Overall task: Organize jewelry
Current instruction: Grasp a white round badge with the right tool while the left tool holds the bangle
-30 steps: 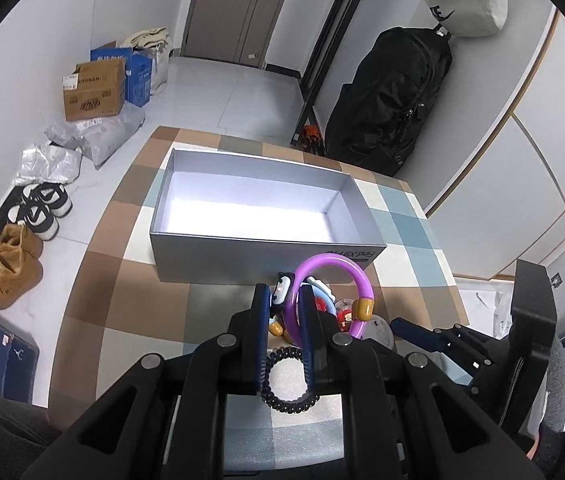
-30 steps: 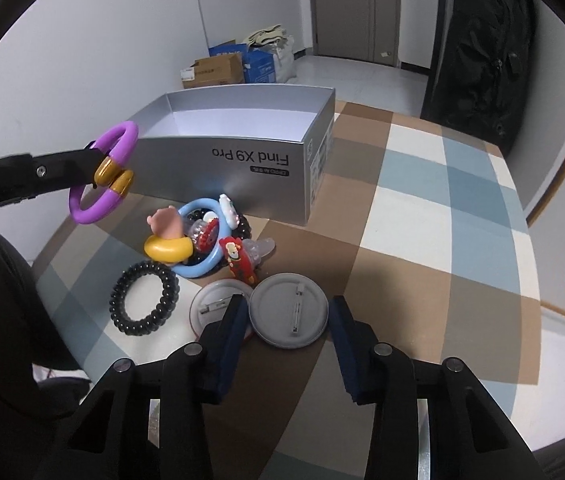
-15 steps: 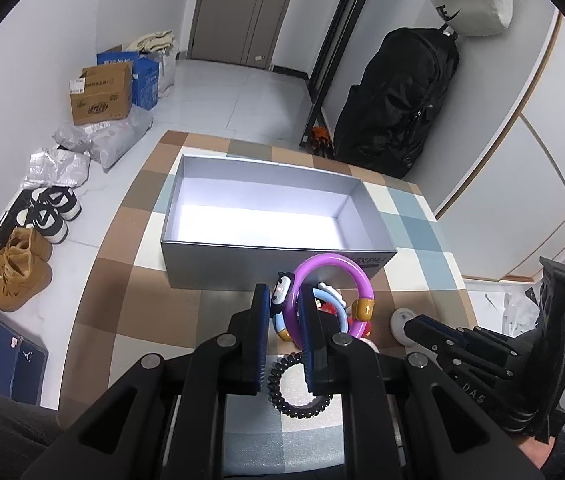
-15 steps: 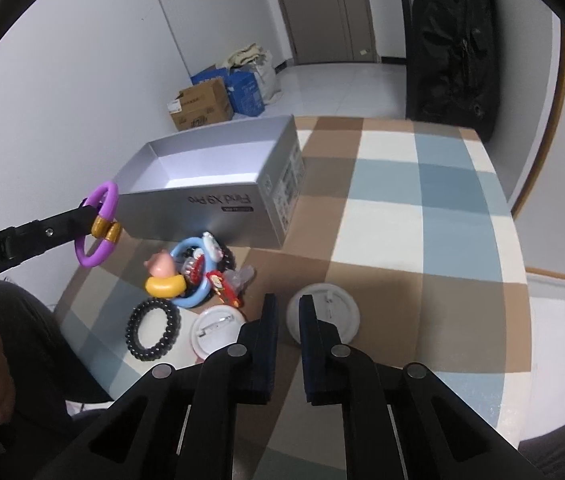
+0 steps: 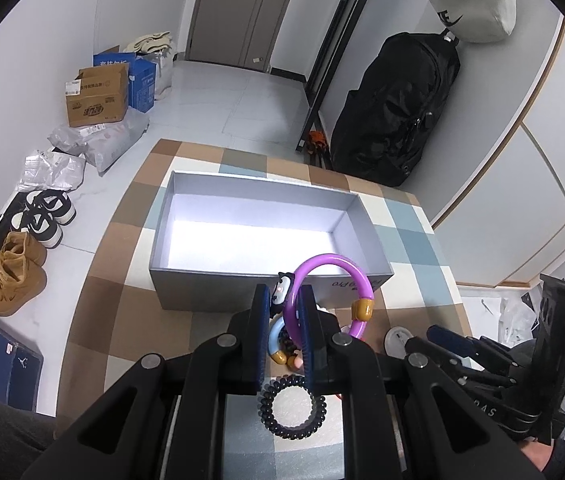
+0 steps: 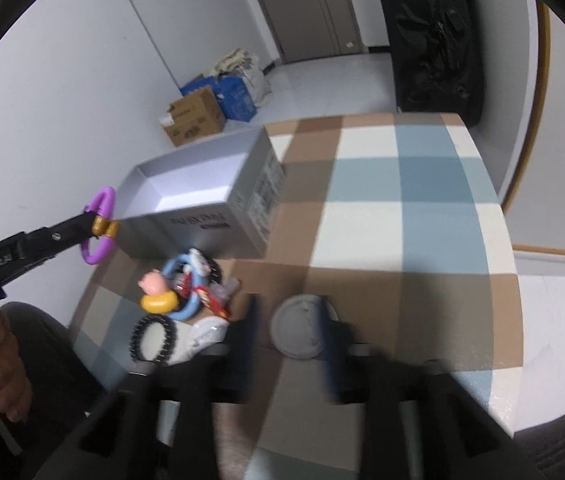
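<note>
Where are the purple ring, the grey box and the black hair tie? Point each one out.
purple ring [image 5: 332,259]: left wrist view, top of its arc above the gripper.
grey box [image 5: 210,294]: left wrist view, its near outer wall.
black hair tie [image 5: 292,434]: left wrist view, lower part of the coil.

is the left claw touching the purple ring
Touching. The left wrist view shows the left claw shut on the purple ring, its fingers pinching the band; the right wrist view shows the ring lifted off the table.
</note>
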